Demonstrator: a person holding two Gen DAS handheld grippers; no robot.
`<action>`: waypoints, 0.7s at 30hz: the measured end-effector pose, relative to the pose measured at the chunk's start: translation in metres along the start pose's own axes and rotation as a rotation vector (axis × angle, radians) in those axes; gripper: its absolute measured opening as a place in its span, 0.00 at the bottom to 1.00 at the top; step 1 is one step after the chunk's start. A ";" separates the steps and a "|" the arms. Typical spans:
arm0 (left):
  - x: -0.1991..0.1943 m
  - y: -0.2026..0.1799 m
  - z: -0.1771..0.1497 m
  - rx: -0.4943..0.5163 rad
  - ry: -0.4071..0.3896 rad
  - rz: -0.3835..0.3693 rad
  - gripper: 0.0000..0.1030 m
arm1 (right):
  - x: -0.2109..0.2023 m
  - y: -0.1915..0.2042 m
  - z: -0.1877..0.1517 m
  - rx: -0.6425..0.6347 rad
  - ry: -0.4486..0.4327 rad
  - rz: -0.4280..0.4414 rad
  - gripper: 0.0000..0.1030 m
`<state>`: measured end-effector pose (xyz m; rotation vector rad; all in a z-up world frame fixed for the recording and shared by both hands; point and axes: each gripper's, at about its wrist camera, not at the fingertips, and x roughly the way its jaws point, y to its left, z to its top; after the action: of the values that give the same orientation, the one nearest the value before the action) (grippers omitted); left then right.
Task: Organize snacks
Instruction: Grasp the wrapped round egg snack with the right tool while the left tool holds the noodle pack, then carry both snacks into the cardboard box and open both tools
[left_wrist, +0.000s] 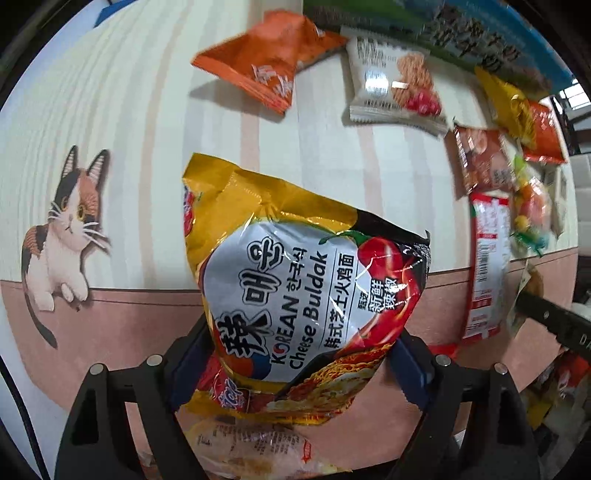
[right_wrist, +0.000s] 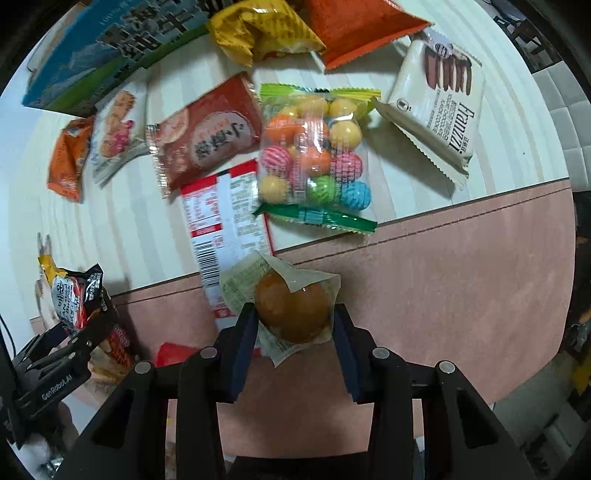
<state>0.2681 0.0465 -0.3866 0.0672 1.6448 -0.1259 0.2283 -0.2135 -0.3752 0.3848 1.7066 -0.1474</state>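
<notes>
Striped cream-and-pink table mat (left_wrist: 129, 110) with cat print (left_wrist: 62, 236). Left gripper (left_wrist: 295, 354) clamps glossy Buldak noodle packet (left_wrist: 295, 280); right gripper (right_wrist: 295, 325) clamps wrapped brown bun (right_wrist: 291, 306).

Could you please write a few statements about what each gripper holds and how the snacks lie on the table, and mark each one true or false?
1. The left gripper holds a Korean Cheese Buldak noodle packet. True.
2. The right gripper is empty, jaws wide apart. False: its jaws are shut on a wrapped brown egg.
3. The bag of coloured gumballs lies on the table beside the Franzzi cookie pack. True.
4. The cat picture is printed on the noodle packet. False: it is on the table mat.
5. The blue-green carton lies on the pink part of the mat. False: it is at the far edge, past the striped part.
</notes>
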 end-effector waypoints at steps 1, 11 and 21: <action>-0.004 -0.002 0.000 -0.005 -0.008 -0.006 0.84 | -0.010 0.002 -0.005 -0.005 -0.009 0.008 0.42; -0.075 -0.039 0.008 -0.024 -0.135 -0.051 0.84 | -0.079 0.010 -0.015 -0.080 -0.087 0.120 0.42; -0.198 -0.062 0.039 -0.024 -0.260 -0.177 0.84 | -0.149 0.024 0.048 -0.132 -0.179 0.240 0.42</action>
<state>0.3152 -0.0134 -0.1897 -0.1101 1.3902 -0.2399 0.3005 -0.2313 -0.2349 0.4605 1.4724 0.1038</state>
